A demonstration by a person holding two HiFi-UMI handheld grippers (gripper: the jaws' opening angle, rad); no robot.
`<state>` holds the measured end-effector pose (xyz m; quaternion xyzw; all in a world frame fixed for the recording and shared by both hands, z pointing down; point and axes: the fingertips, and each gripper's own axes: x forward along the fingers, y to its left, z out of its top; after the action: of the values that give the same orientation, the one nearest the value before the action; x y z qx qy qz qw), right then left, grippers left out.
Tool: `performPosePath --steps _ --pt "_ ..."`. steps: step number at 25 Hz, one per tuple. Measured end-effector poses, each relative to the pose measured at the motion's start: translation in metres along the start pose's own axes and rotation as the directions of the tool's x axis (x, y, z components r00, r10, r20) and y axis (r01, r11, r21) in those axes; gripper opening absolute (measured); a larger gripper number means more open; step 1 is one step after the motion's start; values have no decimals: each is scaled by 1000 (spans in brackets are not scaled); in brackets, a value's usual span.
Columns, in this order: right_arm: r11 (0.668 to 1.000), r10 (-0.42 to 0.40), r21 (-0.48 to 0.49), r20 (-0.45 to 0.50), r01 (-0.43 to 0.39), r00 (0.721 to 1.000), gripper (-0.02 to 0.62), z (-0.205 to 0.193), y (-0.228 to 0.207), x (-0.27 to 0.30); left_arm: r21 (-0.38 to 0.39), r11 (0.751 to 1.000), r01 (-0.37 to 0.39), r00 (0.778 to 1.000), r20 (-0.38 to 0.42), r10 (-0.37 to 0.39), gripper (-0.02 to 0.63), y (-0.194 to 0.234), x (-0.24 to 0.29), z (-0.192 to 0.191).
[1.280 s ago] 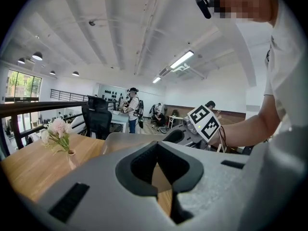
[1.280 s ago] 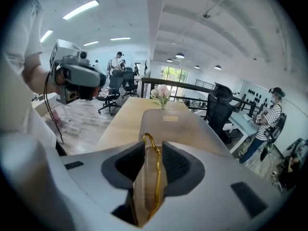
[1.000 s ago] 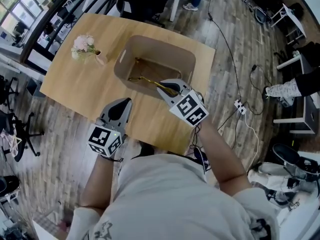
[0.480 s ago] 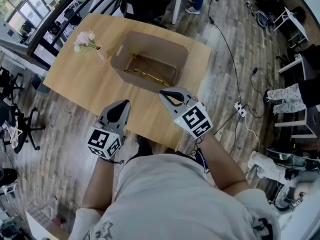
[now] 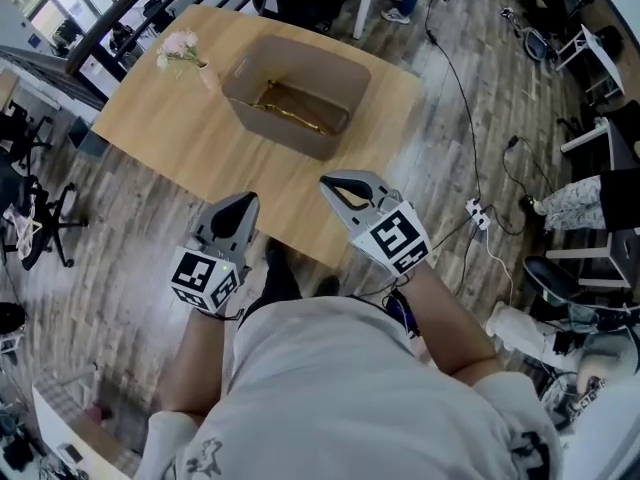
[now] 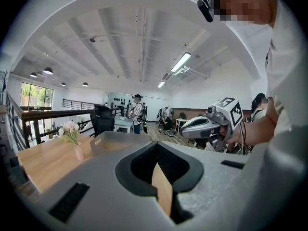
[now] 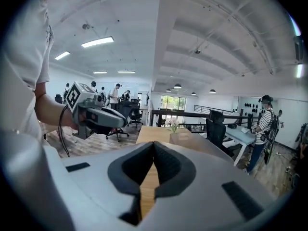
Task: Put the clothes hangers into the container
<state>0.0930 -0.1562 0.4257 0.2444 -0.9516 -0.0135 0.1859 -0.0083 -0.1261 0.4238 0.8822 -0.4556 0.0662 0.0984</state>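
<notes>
Hangers, gold-coloured, lie in a loose tangle on the floor of the container, which stands toward the far side of the table; no hanger shows on the bare tabletop, so the load appears complete. The left gripper and the right gripper hang at the near table edge, well apart from the container. Each gripper's own view shows its jaws pressed together with nothing between them. Risks noted, as judgement only: the hangers rest crossed over one another, so any reach back in could hook one on another and drag several out together. Jaws held together cannot take a hanger, and a push with the closed tips would shove the light container toward the vase of flowers just beside its far corner, tipping it. A cable and a power strip lie on the floor at the person's right, and a step that way could catch a foot.
</notes>
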Motion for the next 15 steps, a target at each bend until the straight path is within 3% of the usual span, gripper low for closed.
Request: performPosePath --steps 6,15 --pt "1000 5 16 25 -6 1000 6 3 14 -21 4 1000 -21 1000 -7 21 6 -14 -23 1" --pt "999 -21 38 39 20 999 6 1 55 -40 44 999 18 1000 -27 -16 6 -32 -59 -5"
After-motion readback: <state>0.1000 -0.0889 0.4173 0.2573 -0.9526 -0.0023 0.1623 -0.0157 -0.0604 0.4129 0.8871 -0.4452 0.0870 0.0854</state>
